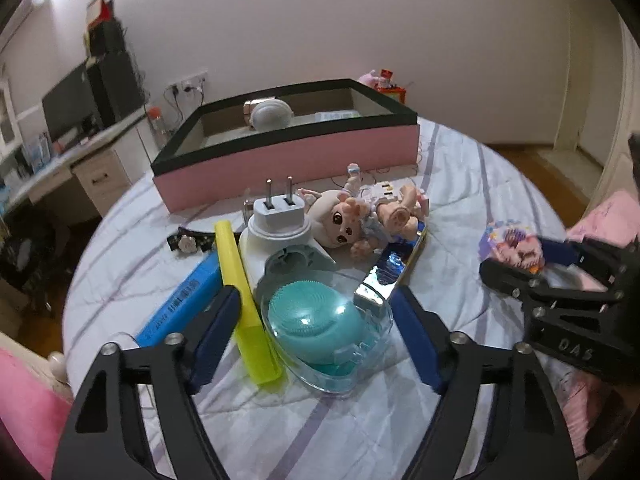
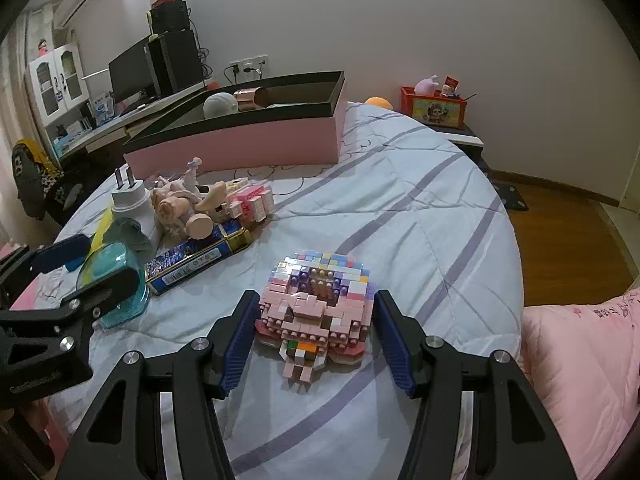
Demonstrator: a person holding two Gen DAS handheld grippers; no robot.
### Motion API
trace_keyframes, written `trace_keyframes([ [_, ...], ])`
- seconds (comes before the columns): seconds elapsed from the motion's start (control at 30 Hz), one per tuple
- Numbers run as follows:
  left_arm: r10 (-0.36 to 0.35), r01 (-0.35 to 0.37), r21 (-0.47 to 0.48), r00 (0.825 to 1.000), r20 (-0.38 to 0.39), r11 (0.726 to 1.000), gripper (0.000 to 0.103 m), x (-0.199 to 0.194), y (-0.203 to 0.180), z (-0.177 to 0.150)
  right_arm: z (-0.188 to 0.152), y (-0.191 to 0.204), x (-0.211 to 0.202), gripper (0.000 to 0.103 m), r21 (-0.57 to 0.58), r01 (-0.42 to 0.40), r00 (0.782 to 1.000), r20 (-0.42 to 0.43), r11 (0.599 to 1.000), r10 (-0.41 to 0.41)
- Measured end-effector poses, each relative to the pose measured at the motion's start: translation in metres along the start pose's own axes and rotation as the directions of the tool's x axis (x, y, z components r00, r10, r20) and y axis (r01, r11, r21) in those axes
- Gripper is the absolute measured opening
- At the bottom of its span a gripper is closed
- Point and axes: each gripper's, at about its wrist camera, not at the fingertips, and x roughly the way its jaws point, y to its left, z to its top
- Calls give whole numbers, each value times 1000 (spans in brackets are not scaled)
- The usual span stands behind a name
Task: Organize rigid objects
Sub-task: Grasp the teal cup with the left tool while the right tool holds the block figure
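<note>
My left gripper (image 1: pixel 316 332) straddles a clear case with a teal brush (image 1: pixel 320 320) lying on the bed. Its blue pads stand close on either side, and a yellow tube (image 1: pixel 244 300) lies along the left pad; I see no pressing. The right wrist view shows the same case (image 2: pixel 116 260) between those fingers. My right gripper (image 2: pixel 316 338) is shut on a pink brick model (image 2: pixel 316 304), with a pad against each side. Behind stands the pink open box (image 1: pixel 280 160) with a round white item inside.
A white plug (image 1: pixel 276 212), a doll (image 1: pixel 340 220), a shiny flat box (image 1: pixel 396 264), a blue box (image 1: pixel 180 304) and a small dark bracelet (image 1: pixel 188 242) crowd the striped bedcover. A pink pillow (image 2: pixel 580 360) lies at the right. A desk stands beyond the left bed edge.
</note>
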Motion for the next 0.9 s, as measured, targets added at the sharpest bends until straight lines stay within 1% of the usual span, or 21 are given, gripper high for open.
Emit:
trace_keyframes([
  [0.03, 3, -3, 12, 1000, -8, 1000, 79, 1, -2, 1, 0, 0, 0, 59, -1, -1, 1000, 1, 1000, 1],
  [0.1, 11, -11, 21, 1000, -9, 1000, 79, 2, -5, 0, 0, 0, 1, 59, -1, -2, 1000, 3, 1000, 2],
  [0.13, 19, -19, 33, 1000, -7, 999, 75, 2, -8, -1, 0, 0, 0, 59, -2, -1, 1000, 4, 1000, 1],
  [0.17, 23, -22, 53, 1000, -3, 998, 68, 2, -10, -2, 0, 0, 0, 59, 0, -1, 1000, 5, 1000, 1],
  [0.2, 23, -23, 61, 1000, -2, 998, 68, 2, -11, -3, -1, 0, -1, 59, 2, 0, 1000, 8, 1000, 0],
  [0.27, -11, 11, 46, 1000, 2, 999, 68, -1, -4, -5, -1, 1, -2, 59, -6, 4, 1000, 8, 1000, -4],
  [0.37, -79, 79, -21, 997, -6, 997, 68, -7, 12, -6, -2, 2, -5, 59, -6, 0, 1000, 12, 1000, 0],
  [0.43, -119, 119, -43, 993, 3, 992, 68, -15, 21, -7, -2, 3, -6, 59, -5, 2, 1000, 13, 1000, -2],
  [0.53, -144, 145, -50, 990, 7, 988, 68, -25, 29, -11, -2, 8, -7, 59, -11, -5, 1000, 14, 1000, 5],
  [0.67, -130, 130, -46, 992, 6, 990, 68, -37, 40, -22, 0, 20, -7, 59, -33, -21, 1000, 8, 999, 21],
  [0.83, -108, 107, -90, 994, -1, 990, 67, -38, 63, -34, 0, 34, -1, 59, -58, -21, 1000, -3, 998, 21],
  [0.9, -119, 117, -112, 993, -12, 987, 67, -34, 71, -37, -1, 36, 2, 59, -62, -10, 1000, -12, 998, 10],
])
